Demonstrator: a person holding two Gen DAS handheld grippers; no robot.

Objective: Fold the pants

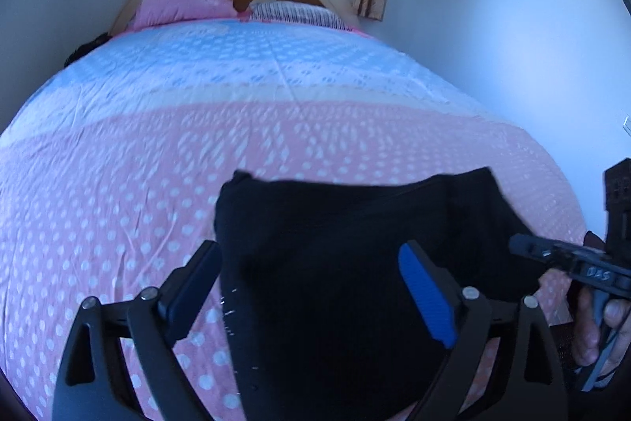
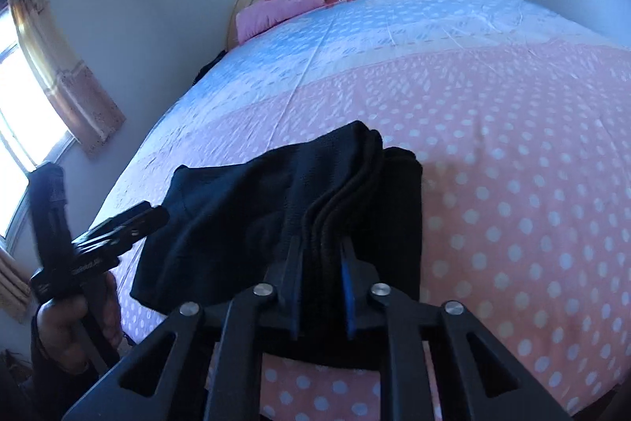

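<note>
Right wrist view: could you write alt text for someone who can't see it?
The right gripper is shut on the stacked edges of folded black pants lying on a pink, polka-dotted bed. The left gripper, held in a hand, sits at left.

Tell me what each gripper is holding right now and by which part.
The right gripper is clamped on the black pants, on the stacked folded edge nearest the camera. The left gripper holds nothing; its jaws stand wide open over the pants.
</note>
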